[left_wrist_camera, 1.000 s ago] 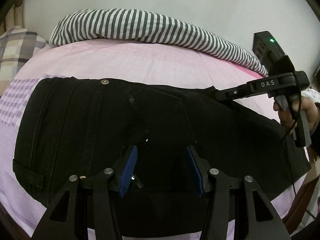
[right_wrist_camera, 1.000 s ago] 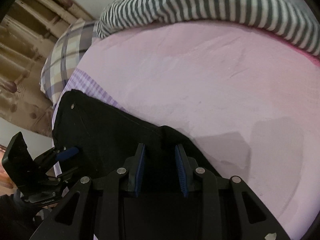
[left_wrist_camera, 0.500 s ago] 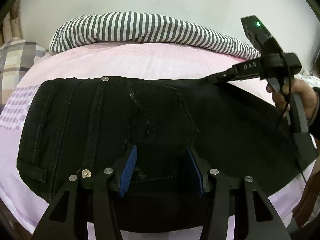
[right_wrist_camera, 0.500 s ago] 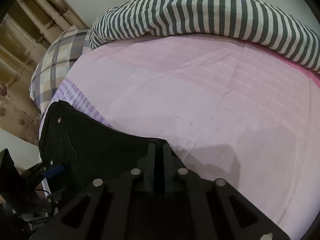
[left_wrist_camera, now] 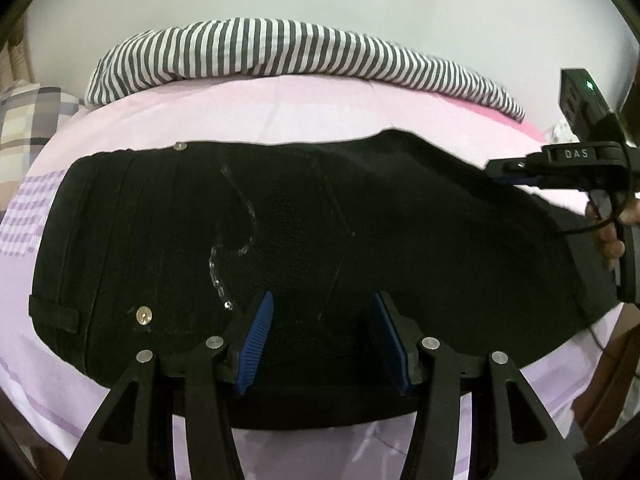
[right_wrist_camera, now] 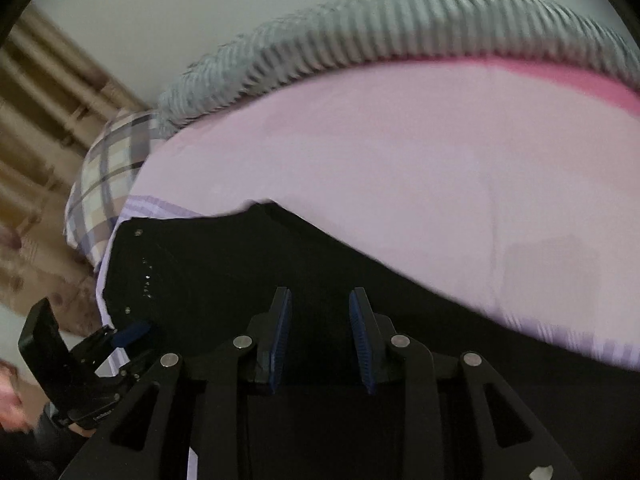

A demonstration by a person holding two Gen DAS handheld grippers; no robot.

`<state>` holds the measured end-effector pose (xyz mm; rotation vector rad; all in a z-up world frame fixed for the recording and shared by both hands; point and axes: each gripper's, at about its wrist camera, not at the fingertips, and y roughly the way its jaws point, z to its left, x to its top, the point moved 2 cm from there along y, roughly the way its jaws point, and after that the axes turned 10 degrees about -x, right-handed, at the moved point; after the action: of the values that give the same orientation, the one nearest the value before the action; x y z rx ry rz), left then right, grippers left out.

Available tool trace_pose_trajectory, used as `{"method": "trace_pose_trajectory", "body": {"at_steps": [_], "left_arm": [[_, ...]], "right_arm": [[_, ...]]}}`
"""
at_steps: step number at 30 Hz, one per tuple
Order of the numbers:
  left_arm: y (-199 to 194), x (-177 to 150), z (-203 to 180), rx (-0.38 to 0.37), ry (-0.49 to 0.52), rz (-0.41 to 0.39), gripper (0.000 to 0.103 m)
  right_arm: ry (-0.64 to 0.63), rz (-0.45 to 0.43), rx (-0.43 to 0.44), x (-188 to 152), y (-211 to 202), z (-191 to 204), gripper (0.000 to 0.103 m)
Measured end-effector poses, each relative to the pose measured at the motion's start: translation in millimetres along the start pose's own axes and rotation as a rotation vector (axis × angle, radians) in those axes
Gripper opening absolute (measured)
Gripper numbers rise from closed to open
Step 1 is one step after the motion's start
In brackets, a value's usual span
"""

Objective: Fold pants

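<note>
Both grippers' fingers spread, right gripper point(right_wrist_camera: 320, 332) opening over the pants point(left_wrist_camera: 320, 240); the hump at one o'clock may crease.

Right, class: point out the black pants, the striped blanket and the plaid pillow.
black pants point(left_wrist_camera: 400, 240): left wrist view, on the flat dark fabric.
striped blanket point(left_wrist_camera: 280, 48): left wrist view, on its rolled middle.
plaid pillow point(right_wrist_camera: 108, 172): right wrist view, on its checked cover.
</note>
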<state>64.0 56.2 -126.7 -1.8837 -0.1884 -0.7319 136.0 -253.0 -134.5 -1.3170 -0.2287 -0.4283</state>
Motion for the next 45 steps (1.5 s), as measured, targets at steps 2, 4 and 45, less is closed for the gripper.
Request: {"method": "trace_pose_trajectory", "body": {"at_steps": [2,4,45], "left_arm": [[1,-1,-1,0.015,0.018,0.006,0.053],[3,-1,-1,0.037,0.022,0.018,0.053],[62,30,-166,-0.160,0.229,0.132,0.056]], "right_arm": [[0.040,-0.017,-0.047,-5,-1,-18,0.028],[0.093,-0.040,-0.047,-9,-7,-38,0.026],[0.746,-0.263,0.089,-236,-179,-323,0.034]]}}
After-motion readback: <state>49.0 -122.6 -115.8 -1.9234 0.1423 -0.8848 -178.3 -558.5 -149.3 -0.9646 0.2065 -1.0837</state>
